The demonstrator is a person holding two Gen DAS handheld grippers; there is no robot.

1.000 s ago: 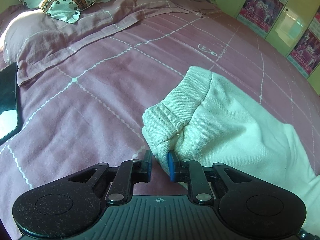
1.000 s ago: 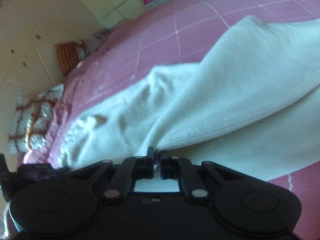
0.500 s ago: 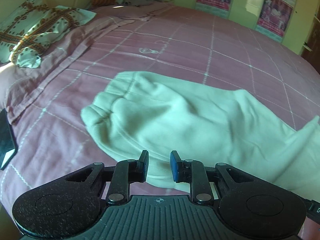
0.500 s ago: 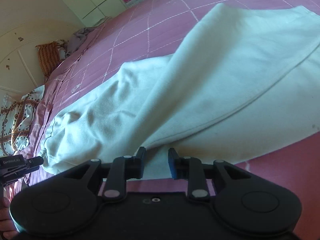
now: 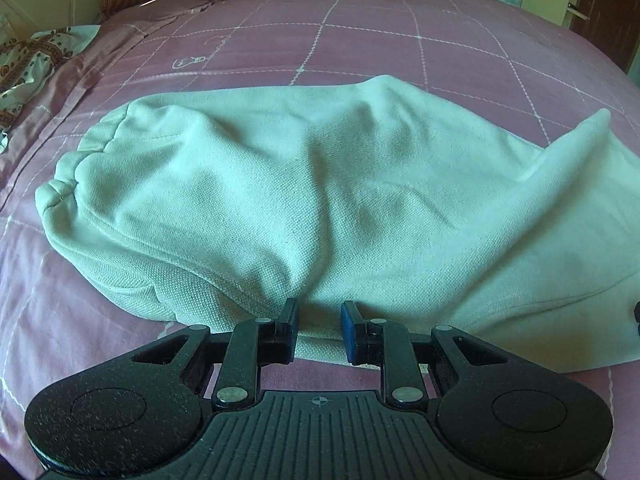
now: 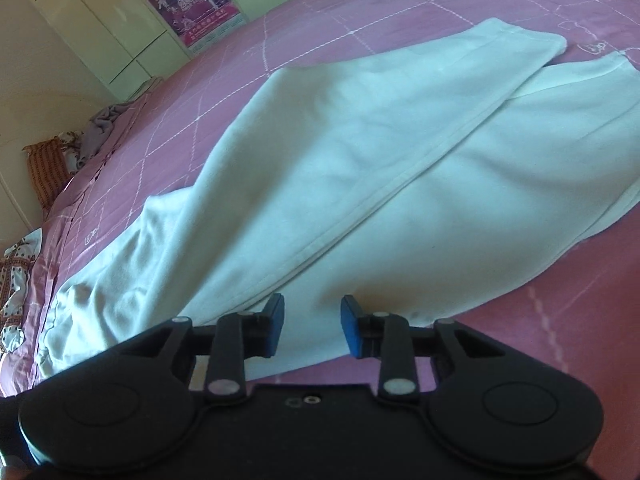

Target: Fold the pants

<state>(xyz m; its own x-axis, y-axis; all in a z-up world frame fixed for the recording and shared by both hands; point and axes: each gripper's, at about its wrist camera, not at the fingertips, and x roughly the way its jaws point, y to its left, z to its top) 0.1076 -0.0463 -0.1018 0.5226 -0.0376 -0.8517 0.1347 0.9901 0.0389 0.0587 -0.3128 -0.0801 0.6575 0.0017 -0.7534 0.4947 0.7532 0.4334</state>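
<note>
Pale mint-white pants (image 5: 320, 180) lie flat on the pink checked bedspread (image 5: 400, 40), folded lengthwise. The gathered waistband (image 5: 68, 184) is at the left. In the right wrist view the pants (image 6: 360, 160) stretch away, one leg on top of the other, with the hems (image 6: 540, 48) at the far right. My left gripper (image 5: 319, 320) hovers at the pants' near edge; its jaws stand a little apart, and fabric shows below the gap without being pinched. My right gripper (image 6: 312, 320) is over the near edge of the legs, its jaws opening and the cloth lying loose beneath them.
A patterned pillow (image 5: 28, 60) lies at the bed's left side. An orange cushion (image 6: 44, 168) and grey clothes (image 6: 108, 116) sit at the far corner. Cupboard doors with posters (image 6: 192, 4) line the wall behind the bed. Bare bedspread (image 6: 560, 320) surrounds the pants.
The left gripper let go of the waistband and slid right along the near edge. The right gripper opened and dropped the fold it held. The pants settled flat.
</note>
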